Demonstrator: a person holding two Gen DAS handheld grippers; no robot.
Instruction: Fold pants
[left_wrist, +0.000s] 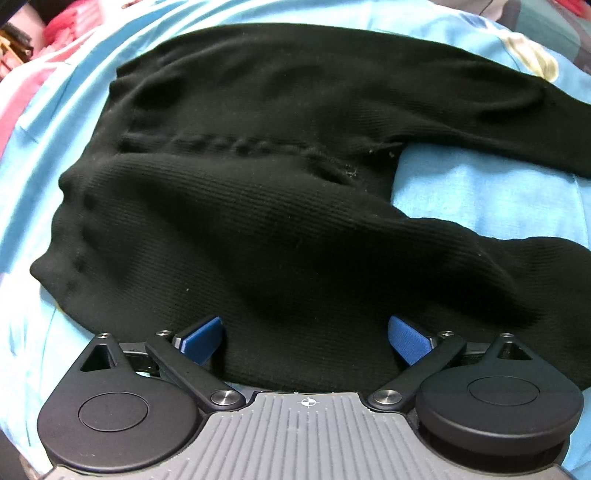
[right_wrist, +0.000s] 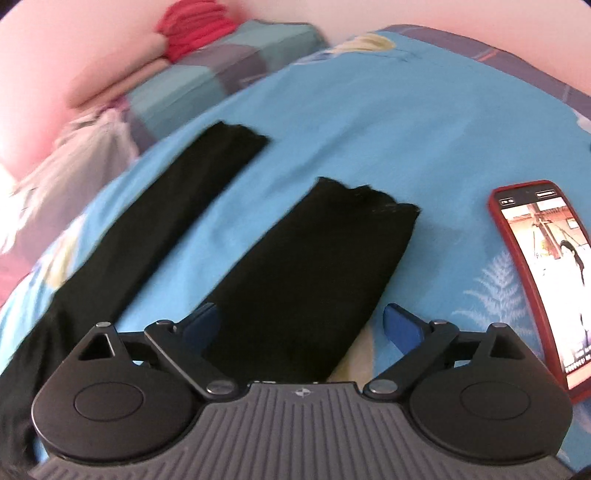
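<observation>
Black ribbed pants (left_wrist: 258, 206) lie spread flat on a light blue bedsheet (left_wrist: 480, 184). The left wrist view shows the waist and seat end, with the two legs splitting off to the right. My left gripper (left_wrist: 304, 338) is open, its blue fingers over the near edge of the waist part. The right wrist view shows the two legs (right_wrist: 303, 266), with the near leg's hem (right_wrist: 369, 195) and the far leg's hem (right_wrist: 236, 133). My right gripper (right_wrist: 301, 328) is open, straddling the near leg above the cloth.
A phone in a red case (right_wrist: 543, 273), screen lit, lies on the sheet right of the near leg. Folded bedding and a pink and red pile (right_wrist: 192, 40) sit at the far side. More red cloth (left_wrist: 62, 26) lies beyond the waist.
</observation>
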